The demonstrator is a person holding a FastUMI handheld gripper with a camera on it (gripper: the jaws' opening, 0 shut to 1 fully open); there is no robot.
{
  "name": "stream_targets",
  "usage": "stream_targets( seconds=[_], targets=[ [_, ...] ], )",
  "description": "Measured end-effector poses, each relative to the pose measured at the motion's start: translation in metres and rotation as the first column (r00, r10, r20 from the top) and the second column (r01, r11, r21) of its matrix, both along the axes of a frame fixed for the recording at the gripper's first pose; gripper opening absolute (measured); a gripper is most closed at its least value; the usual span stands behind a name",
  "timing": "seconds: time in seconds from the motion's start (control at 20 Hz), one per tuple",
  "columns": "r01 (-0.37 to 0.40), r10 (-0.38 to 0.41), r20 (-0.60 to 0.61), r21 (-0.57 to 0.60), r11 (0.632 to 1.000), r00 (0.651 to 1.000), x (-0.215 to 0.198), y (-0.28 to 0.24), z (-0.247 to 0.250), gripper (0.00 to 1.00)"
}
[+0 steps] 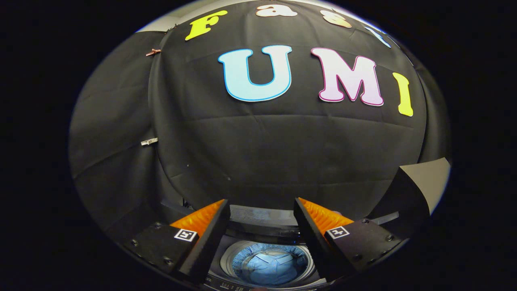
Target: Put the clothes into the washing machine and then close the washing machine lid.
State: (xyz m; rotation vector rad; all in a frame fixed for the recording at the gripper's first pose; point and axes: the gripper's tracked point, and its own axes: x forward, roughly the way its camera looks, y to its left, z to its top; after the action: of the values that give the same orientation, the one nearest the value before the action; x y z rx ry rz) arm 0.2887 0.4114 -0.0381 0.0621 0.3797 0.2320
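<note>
I hold my gripper (pixel 261 226) level and high, aimed at the black cloth wall (pixel 282 153) rather than down into the washer (pixel 258 218). Its two fingers are spread wide apart and nothing sits between them; they grip nothing. The left finger (pixel 202 238) and the right finger (pixel 323 234) angle in toward each other at their tips, each with a small square marker on top.

The washer lies below and between the fingers, its top rim just under their tips. The drum (pixel 270 262) is open to view, a round well with a perforated wall. Down in it lies the clothes (pixel 268 268), a pale blue bundle, folded and creased, resting on the drum floor. It is well below the fingers and touches neither of them.

The lid (pixel 408 194) stands raised beyond the right finger, a dark panel tilted up with a pale face turned to the right.

On the cloth off to the left, two small clips (pixel 149 141) pinch the fabric where panels meet, one above the other, well apart.
</note>
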Motion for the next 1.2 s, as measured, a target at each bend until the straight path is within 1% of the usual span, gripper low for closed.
stream_targets(
  seconds=[0.15,0.3,0.45,0.6,0.85,0.95,1.05,1.2],
  targets=[
    [-0.009,0.009,0.004,0.010,1.000,1.000,-0.010,0.002,-0.005,1.00],
    [-0.015,0.015,-0.017,0.014,1.000,1.000,-0.016,0.004,-0.015,1.00],
    [-0.011,0.011,-0.058,0.002,1.000,0.998,-0.020,0.002,-0.039,0.99],
    [-0.012,0.011,-0.111,-0.009,1.000,0.994,-0.028,0.000,-0.070,0.99],
    [-0.037,0.024,-0.207,-0.061,0.997,0.978,-0.048,-0.006,-0.136,0.99],
    [-0.038,0.020,-0.232,-0.073,0.997,0.972,-0.056,-0.009,-0.151,0.99],
    [-0.044,0.023,-0.248,-0.081,0.996,0.969,-0.060,-0.008,-0.160,0.99],
    [-0.039,0.021,-0.230,-0.073,0.997,0.973,-0.061,-0.012,-0.149,0.99]
  ],
)
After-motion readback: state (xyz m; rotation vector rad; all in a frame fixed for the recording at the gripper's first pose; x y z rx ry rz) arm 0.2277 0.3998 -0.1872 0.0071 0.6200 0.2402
